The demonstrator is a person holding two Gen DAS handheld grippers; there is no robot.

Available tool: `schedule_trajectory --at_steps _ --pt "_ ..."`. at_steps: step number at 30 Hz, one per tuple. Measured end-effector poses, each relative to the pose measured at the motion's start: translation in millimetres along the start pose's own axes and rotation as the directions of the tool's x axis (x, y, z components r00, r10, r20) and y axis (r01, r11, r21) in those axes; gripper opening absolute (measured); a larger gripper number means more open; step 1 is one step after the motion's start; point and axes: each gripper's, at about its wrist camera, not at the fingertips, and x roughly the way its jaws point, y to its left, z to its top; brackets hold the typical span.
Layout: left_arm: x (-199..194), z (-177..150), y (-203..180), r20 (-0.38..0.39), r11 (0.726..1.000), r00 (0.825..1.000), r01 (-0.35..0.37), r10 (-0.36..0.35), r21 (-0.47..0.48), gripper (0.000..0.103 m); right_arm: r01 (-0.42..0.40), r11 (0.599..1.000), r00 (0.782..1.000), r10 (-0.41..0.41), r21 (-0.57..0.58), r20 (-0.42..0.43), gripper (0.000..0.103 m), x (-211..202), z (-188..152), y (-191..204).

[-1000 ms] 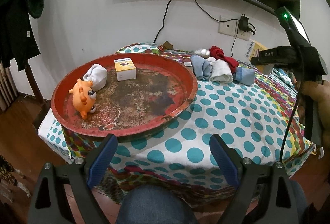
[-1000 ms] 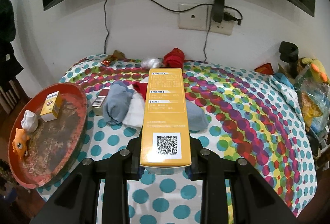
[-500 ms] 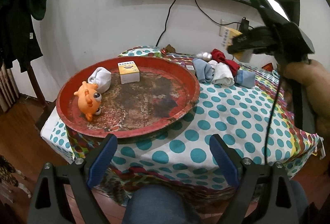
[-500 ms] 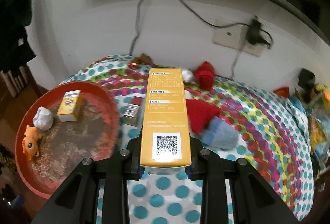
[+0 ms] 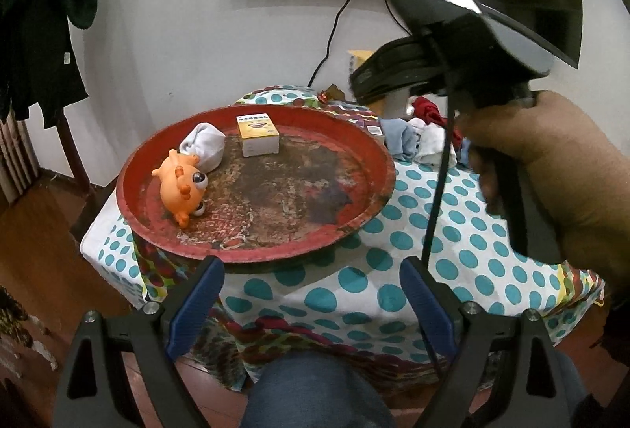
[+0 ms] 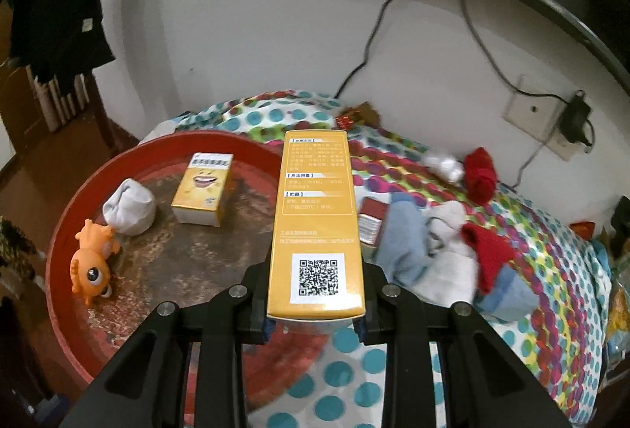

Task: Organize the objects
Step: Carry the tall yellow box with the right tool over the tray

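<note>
1. The long yellow box point(image 6: 317, 223) is clamped at its near end between the jaws of the right gripper point(image 6: 315, 325); it is held in the air, lying flat along the fingers, over the near-right edge of the red tray point(image 6: 63, 231).
2. The step is judged to be placing the box in the tray. The bare patch right of the small yellow box point(image 6: 202, 188) should be aimed for, the box lowered flat until seated, and only then let go.
3. The sock ball point(image 6: 130, 207) and orange toy point(image 6: 92, 266) on the tray's left side should be kept clear of.
4. The left gripper point(image 5: 311, 302) is held idle, jaws wide apart with nothing between them, before the tray's near rim.
5. Hard to make out: the box's underside and far end; the tray floor under it; the clothes pile point(image 6: 441, 251) is motion-blurred, and the small red pack point(image 6: 370, 219) beside it is unreadable.
</note>
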Motion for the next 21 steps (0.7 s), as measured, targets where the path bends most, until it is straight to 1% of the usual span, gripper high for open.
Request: schedule_trajectory --at_steps 7,13,21 --pt "3.8 0.8 6.4 -0.021 1.000 1.000 0.004 -0.004 -0.018 0.093 -0.020 0.998 0.999 0.018 -0.059 -0.031 0.027 19.3 4.4 28.4" --pt "4.0 1.2 9.2 -0.021 0.999 1.000 0.019 -0.020 -0.028 0.093 -0.020 0.998 0.996 0.015 -0.065 -0.082 0.027 42.7 -0.9 36.0" --pt "7.3 2.6 14.3 -0.029 0.999 0.999 0.023 -0.024 -0.042 0.093 -0.028 0.997 0.993 0.019 -0.076 -0.113 0.027 61.8 0.8 48.7"
